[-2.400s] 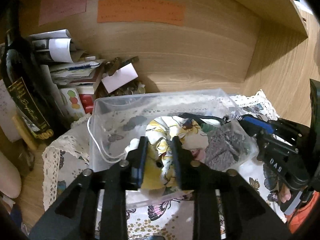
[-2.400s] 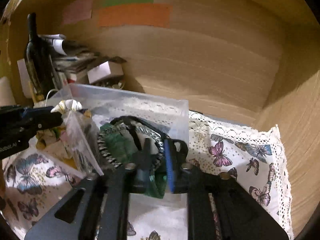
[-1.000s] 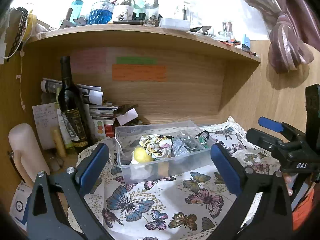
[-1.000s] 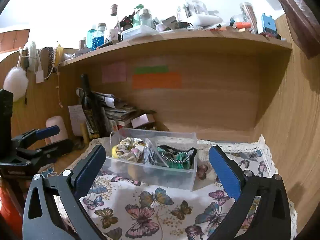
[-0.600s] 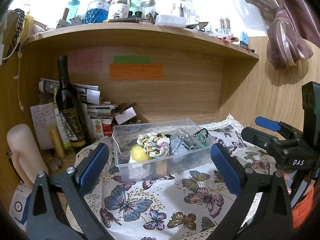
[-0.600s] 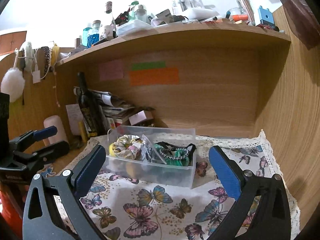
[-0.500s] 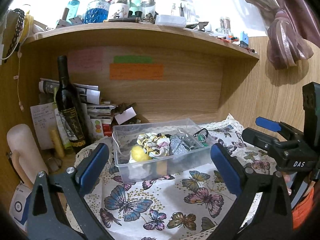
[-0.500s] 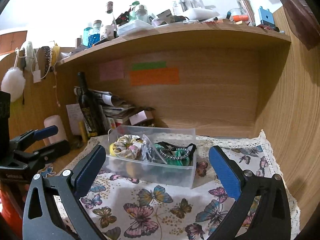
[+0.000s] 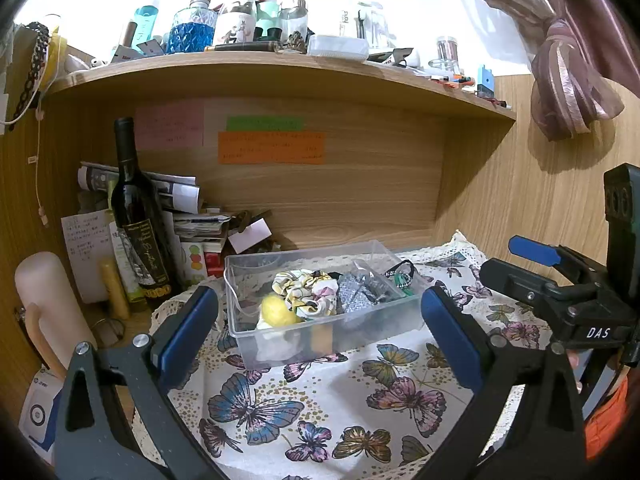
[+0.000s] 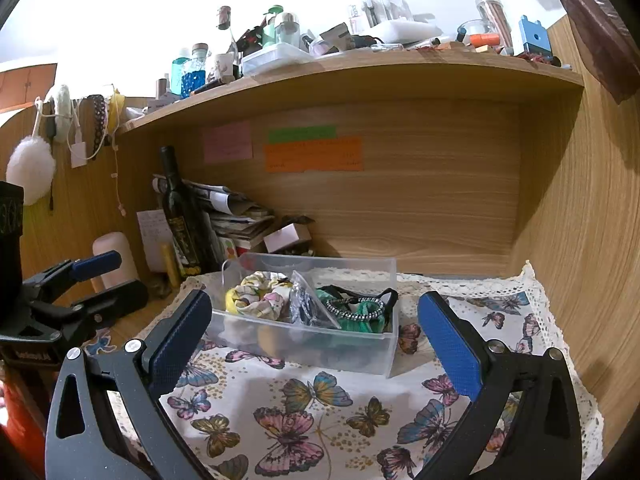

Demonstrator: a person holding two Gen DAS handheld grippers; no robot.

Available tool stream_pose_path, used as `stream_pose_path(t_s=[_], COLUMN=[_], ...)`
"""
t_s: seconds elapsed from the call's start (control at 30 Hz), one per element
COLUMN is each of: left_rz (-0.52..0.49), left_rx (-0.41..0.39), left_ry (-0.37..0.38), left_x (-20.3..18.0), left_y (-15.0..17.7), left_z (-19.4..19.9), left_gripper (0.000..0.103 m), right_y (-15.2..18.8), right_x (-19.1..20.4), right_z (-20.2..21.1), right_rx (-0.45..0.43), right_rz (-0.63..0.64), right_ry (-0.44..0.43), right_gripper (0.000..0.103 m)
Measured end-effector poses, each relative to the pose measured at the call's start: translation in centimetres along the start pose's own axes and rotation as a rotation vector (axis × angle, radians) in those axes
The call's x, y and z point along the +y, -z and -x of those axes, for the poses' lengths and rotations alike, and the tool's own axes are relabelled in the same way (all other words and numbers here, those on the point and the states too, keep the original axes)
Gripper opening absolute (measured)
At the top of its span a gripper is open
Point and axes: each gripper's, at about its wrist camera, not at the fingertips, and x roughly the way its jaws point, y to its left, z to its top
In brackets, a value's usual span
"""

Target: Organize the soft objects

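Note:
A clear plastic box (image 9: 360, 326) (image 10: 352, 356) stands on the butterfly cloth (image 9: 320, 400) (image 10: 300, 408). It holds a yellow floral scrunchie (image 9: 304, 290) (image 10: 256, 298), a yellow soft ball (image 9: 276, 310), a silver-grey pouch (image 9: 356, 294) and green and black hair bands (image 10: 360, 310). My left gripper (image 9: 320, 332) is wide open and empty, held back in front of the box. My right gripper (image 10: 314, 332) is wide open and empty, also in front of the box. Each gripper shows in the other's view, the right one (image 9: 560, 280) and the left one (image 10: 80, 292).
A dark wine bottle (image 9: 136, 236) (image 10: 182, 224), stacked papers (image 9: 176, 200) and a small white card (image 9: 250, 236) crowd the back left corner. A pale cylinder (image 9: 44, 304) stands at far left. A shelf (image 9: 280, 68) full of bottles hangs above. Wooden walls close in behind and on the right.
Both grippers let go of the soft items in the box, opened wide and drew back from it. Over the last half second almost nothing has moved.

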Motion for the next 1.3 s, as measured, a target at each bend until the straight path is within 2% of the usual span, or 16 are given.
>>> stream_pose_path(t_s=[0.67,1.3], left_rz=[0.011,0.016], left_rx=[-0.013,0.008], left_ry=[0.01,0.033], left_x=[0.06,-0.23], left_y=[-0.07,0.11], left_z=[0.5,-0.01], left_gripper=[0.103,0.103], right_y=[-0.04,0.41], right_x=[0.65,0.66], right_z=[0.16,-0.23], right_rx=[-0.002,0.009], right_rz=[0.009,0.003], right_ry=[-0.002,0.001], right_gripper=[0.103,0.103])
